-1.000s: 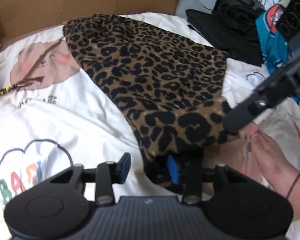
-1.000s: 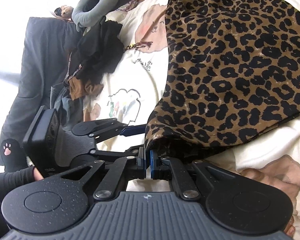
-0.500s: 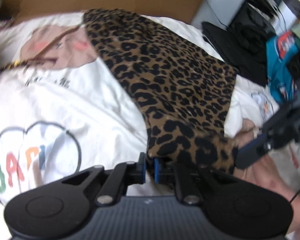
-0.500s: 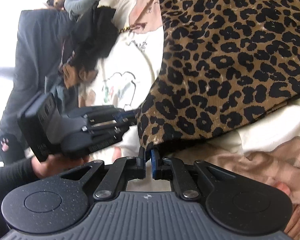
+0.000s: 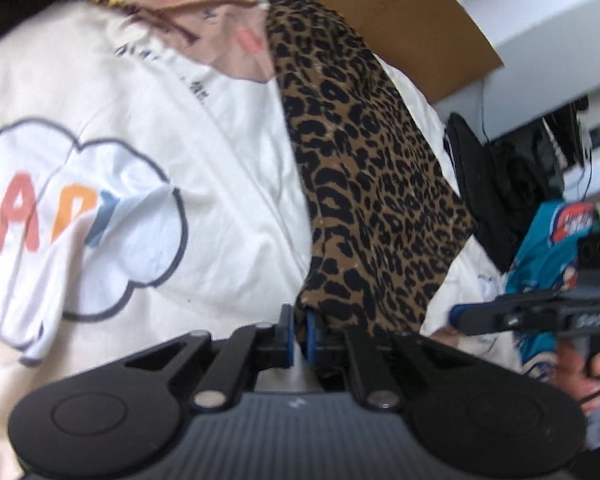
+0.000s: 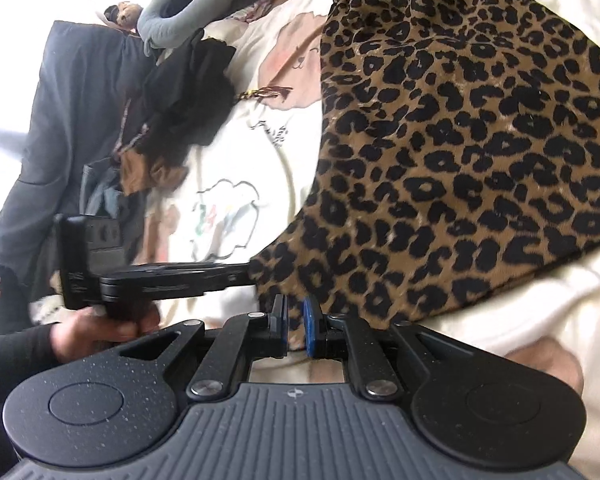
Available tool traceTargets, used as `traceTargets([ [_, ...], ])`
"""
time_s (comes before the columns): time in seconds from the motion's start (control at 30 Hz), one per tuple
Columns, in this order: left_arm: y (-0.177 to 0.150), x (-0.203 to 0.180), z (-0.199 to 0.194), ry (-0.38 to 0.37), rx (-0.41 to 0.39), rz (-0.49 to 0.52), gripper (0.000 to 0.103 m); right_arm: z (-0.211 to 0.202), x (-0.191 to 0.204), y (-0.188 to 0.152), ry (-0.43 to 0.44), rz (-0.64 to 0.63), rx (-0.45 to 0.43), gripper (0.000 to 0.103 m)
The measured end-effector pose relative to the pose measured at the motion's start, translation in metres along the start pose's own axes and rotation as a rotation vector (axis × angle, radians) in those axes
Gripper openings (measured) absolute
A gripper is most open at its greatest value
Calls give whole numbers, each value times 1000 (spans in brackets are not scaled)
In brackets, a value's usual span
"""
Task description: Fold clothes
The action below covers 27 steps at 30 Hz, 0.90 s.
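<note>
A leopard-print garment [image 5: 364,176] lies on a white bedsheet [image 5: 204,168] with cartoon prints; it also shows in the right wrist view [image 6: 460,152]. My left gripper [image 5: 299,330] is shut on the garment's near corner and lifts that hem. In the right wrist view the left gripper's fingers [image 6: 236,270] meet the garment's left edge. My right gripper [image 6: 295,326] sits at the garment's near hem, its jaws a small gap apart with cloth at the pads. The right gripper's fingertips [image 5: 472,316] show in the left wrist view, just right of the hem.
A cardboard sheet [image 5: 380,12] stands behind the bed. Black clothes [image 5: 500,176] and a teal garment [image 5: 548,248] lie at the right. In the right wrist view a dark clothes pile [image 6: 172,96] and a grey coat [image 6: 60,128] lie left.
My left gripper closed on the garment's near corner and raised it, swinging left. My right gripper's jaws have parted slightly at the hem.
</note>
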<state>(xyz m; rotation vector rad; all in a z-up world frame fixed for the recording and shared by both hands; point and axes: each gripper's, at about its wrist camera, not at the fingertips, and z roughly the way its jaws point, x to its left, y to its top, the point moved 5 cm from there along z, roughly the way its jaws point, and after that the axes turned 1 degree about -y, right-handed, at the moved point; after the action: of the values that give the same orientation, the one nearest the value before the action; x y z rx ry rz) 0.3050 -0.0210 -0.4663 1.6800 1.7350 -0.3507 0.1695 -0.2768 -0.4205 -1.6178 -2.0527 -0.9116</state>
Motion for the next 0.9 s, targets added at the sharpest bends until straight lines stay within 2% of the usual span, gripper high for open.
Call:
traceTargets([
  [0.17,1,6,-2,-26,6,-57,6,30,2,-5,-37,-44,22,8],
  [0.37,4,9,-19,-29,-38,-85,15,56,12,-17,-84,-137,48,8],
  [0.43,5,10,-21,-31,-50,-91,22,60,14,-19,-95,-154,51,8],
  [0.5,7,11,-23,-36,-62,-102,33,64,14,-20,-104,-170,53,8],
  [0.6,10,10,-22,-55,-85,-115,42,67,16,-20,-109,-183,56,8],
  [0.73,13,3,-10,-76,-76,-63,42,65,19,-18,-98,-187,58,8],
  [0.8,12,2,-1,-85,-53,-48,37,59,19,-16,-92,-186,49,8],
  [0.83,10,2,2,-96,-41,-50,34,56,18,-15,-90,-184,41,8],
  [0.9,7,3,8,-112,-26,-54,9,48,15,-11,-91,-173,19,8],
])
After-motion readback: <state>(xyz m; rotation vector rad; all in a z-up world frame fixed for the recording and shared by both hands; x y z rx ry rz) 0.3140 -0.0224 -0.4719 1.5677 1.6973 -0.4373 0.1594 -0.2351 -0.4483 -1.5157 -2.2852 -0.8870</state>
